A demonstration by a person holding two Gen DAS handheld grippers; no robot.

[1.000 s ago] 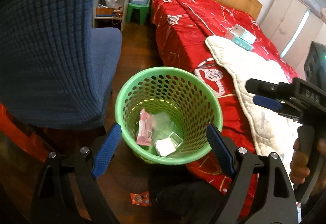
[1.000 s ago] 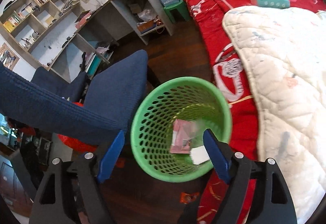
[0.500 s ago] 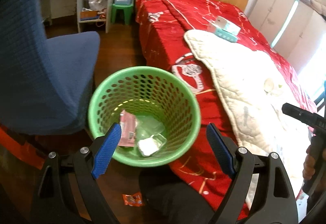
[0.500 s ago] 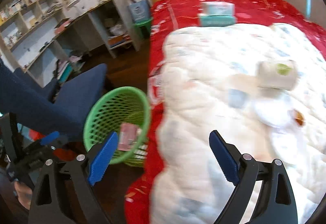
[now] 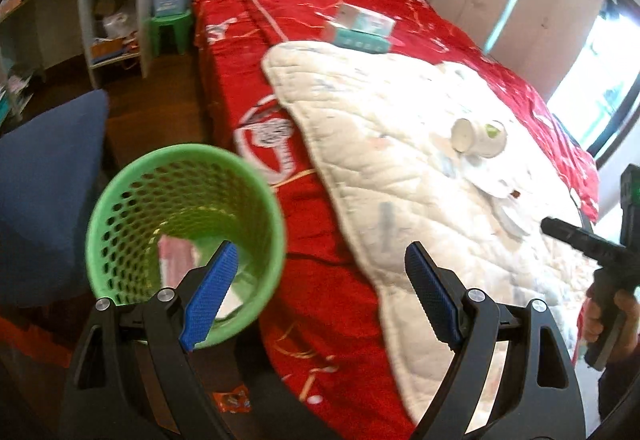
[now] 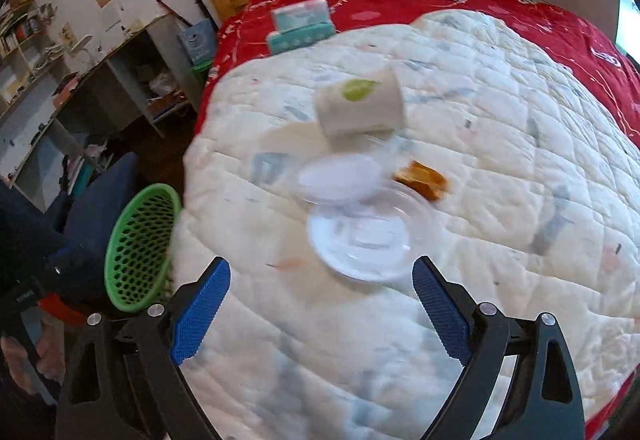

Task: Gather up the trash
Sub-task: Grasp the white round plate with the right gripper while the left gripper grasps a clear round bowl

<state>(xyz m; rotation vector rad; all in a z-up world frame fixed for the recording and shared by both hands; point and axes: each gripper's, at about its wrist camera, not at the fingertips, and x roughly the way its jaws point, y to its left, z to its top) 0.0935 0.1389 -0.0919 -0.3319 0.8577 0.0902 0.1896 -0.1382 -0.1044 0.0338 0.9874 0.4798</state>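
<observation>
The right gripper (image 6: 320,304) has its jaws wide apart with nothing in them, above the white quilt (image 6: 480,200). Just past it lie a clear plastic lid (image 6: 360,240), a tipped paper cup (image 6: 360,108) and a brown scrap (image 6: 422,178). The left gripper (image 5: 320,292) is wide apart and empty too. The green basket (image 5: 120,200) stands on the floor left of the bed, with a pink wrapper (image 5: 176,256) inside.

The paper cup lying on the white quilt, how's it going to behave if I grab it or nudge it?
The paper cup lies on its side, so a nudge would probably roll it across the quilt. It looks thin-walled and empty, so likely very light and easy to crush if squeezed hard. The soft quilt may let it sink or shift as the right tongs close.
</observation>
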